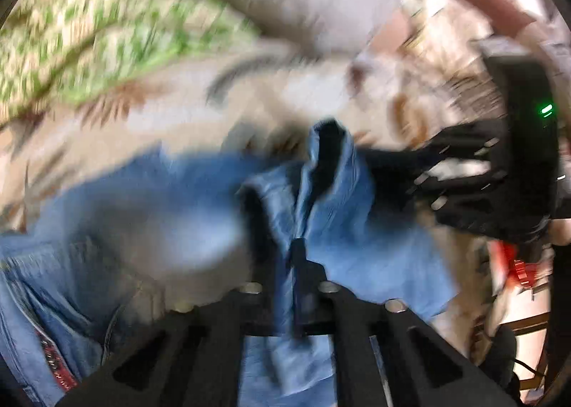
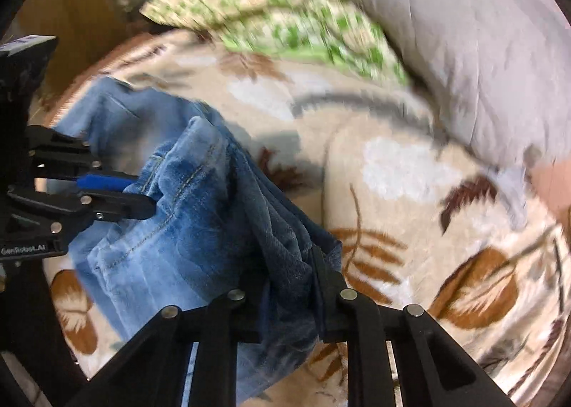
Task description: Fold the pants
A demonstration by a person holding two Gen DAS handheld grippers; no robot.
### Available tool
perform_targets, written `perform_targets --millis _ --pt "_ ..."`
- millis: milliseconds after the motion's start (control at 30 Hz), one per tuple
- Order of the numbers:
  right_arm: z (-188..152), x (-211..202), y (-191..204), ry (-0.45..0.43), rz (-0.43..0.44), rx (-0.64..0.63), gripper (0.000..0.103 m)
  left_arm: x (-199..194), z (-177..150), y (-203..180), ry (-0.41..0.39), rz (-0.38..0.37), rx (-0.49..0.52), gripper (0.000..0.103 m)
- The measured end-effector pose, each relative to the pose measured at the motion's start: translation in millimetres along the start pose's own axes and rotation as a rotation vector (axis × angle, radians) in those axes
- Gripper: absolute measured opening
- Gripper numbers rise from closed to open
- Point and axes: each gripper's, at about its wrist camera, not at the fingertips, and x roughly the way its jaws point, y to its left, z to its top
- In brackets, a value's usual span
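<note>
Blue jeans [image 2: 185,228] hang bunched over the leaf-patterned blanket [image 2: 410,193], long axis running between both tools. Left gripper [image 1: 285,257] and right gripper [image 2: 289,264] each pinch folded denim. Frames blurred; which end points where cannot be told.

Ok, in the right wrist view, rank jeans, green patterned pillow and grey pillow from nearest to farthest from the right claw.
1. Jeans: clamped in the right claw, lower left.
2. Grey pillow: upper right, on the leaf-print blanket.
3. Green patterned pillow: top centre, at the far end.
</note>
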Motion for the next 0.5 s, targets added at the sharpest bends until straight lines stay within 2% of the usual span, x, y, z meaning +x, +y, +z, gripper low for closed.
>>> perform_targets --millis 33,67,100,167,200,267,333,400,500 --pt "-0.6 11.8 -1.7 0.03 -0.024 0.008 0.023 10.2 -3.2 4.8 0.026 0.018 -0.011 0.004" --pt "0.0 24.8 -1.9 0.048 -0.041 0.019 0.034 18.7 -8.4 11.6 0.029 0.01 -0.027 0.004" --pt "0.5 31.0 -4.2 0.05 -0.043 0.031 0.041 18.0 -10.3 14.8 0.004 -0.009 -0.04 0.005" --pt "0.1 35.7 -10.7 0.036 -0.074 0.067 0.074 12.5 -12.6 18.9 -0.01 -0.032 -0.053 0.007" --pt "2.0 35.7 -14.3 0.031 -0.088 0.084 0.078 10.7 -13.0 19.6 -0.012 -0.036 -0.05 0.007" --pt "-0.8 27.0 -24.7 0.018 -0.076 0.128 0.078 1.0 -10.9 22.6 -0.032 -0.027 -0.066 0.024" --pt "-9.0 5.6 -28.0 -0.028 -0.083 0.168 0.078 -11.6 -5.9 26.5 -0.082 -0.051 -0.101 0.074" --pt "-22.2 -19.6 -21.3 -0.1 -0.076 0.173 0.079 -29.4 -0.9 24.8 -0.15 -0.101 -0.12 0.084" --pt "-49.6 -51.1 9.7 -0.167 -0.083 0.108 0.08 -34.4 17.1 14.5 -0.157 -0.13 -0.105 0.085"
